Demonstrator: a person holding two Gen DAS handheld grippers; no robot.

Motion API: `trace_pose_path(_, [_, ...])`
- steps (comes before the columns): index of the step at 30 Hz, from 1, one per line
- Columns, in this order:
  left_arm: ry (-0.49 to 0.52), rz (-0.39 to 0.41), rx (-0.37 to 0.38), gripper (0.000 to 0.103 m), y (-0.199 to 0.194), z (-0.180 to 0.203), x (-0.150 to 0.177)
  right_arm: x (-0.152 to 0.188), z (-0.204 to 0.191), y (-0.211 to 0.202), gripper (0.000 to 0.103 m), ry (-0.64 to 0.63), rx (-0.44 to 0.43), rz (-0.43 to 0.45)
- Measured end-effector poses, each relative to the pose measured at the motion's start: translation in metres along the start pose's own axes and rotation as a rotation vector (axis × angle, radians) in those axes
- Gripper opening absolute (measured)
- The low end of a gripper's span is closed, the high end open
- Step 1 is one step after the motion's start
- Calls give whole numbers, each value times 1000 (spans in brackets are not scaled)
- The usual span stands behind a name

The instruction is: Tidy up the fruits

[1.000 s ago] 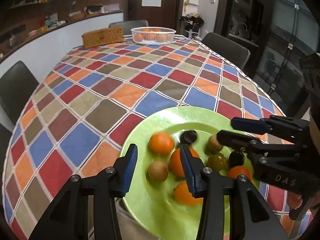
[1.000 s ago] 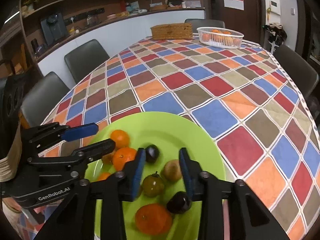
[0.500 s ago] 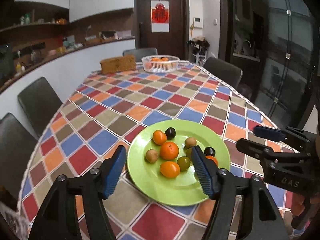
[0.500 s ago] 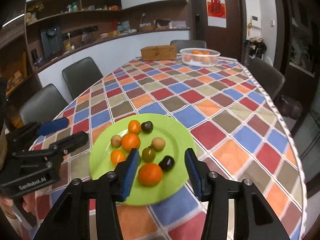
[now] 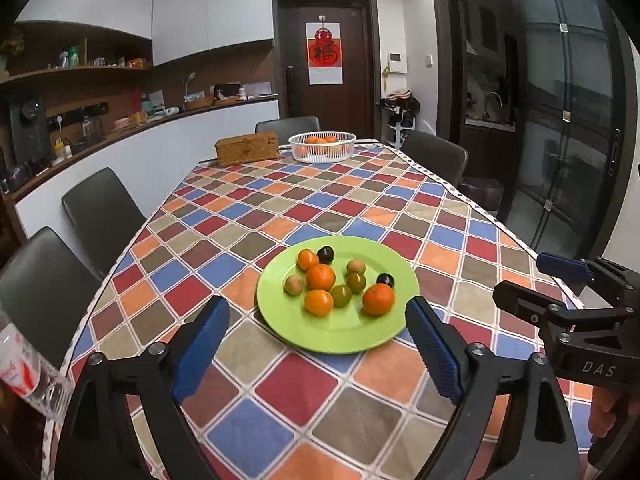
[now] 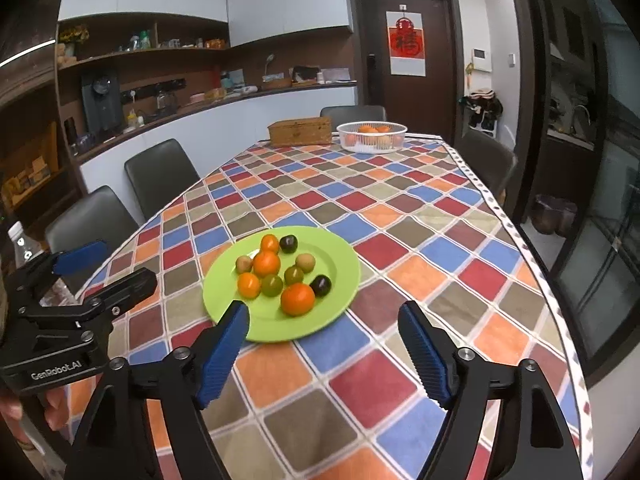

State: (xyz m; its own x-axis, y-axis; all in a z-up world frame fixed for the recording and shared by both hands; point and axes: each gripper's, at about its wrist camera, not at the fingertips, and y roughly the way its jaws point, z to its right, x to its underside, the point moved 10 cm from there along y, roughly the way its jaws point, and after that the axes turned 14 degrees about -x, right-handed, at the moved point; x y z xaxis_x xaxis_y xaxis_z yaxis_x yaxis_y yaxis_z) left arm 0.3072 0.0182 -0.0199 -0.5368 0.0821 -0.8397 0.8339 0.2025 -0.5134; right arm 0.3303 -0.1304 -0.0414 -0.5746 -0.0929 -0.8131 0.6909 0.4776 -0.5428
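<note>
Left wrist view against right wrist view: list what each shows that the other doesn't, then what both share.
Only the left wrist view shows the right hand-held gripper from the side, marked DAS. Only the right wrist view shows the left hand-held gripper from the side, marked GenRobot.AI, and the capped top of a clear bottle. Both show the green plate of fruit, the white basket of oranges, the wicker box and the checkered tablecloth.

- The right tool's finger [image 6: 224, 354] covers the near-left rim of the green plate [image 6: 340, 280].
- A clear bottle [image 5: 28, 368] is cut off by the left wrist view's left edge; its label is too blurred to read.
- Fruit in the white basket [image 5: 322, 147] sits half hidden behind its wall.
- Shelf items [image 6: 140, 42] are too small to identify.
</note>
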Motion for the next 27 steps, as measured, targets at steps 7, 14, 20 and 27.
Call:
trace_pose_path(7, [-12,16,25,97,-36,3,11,14,-6,-36,81,-17,36,25])
trace_pose_path(14, [-14,52,39,99,-68,2,15,22,-20,-65,81,-37,39,47])
trace_pose_path(20, [-18,81,45,100,-89,1,15,27,-31,-85,81,-51,42,71])
trace_pose_path(27, [-23,100,45,103,-103,2,15,32,-36,-101,81,-49,42,86])
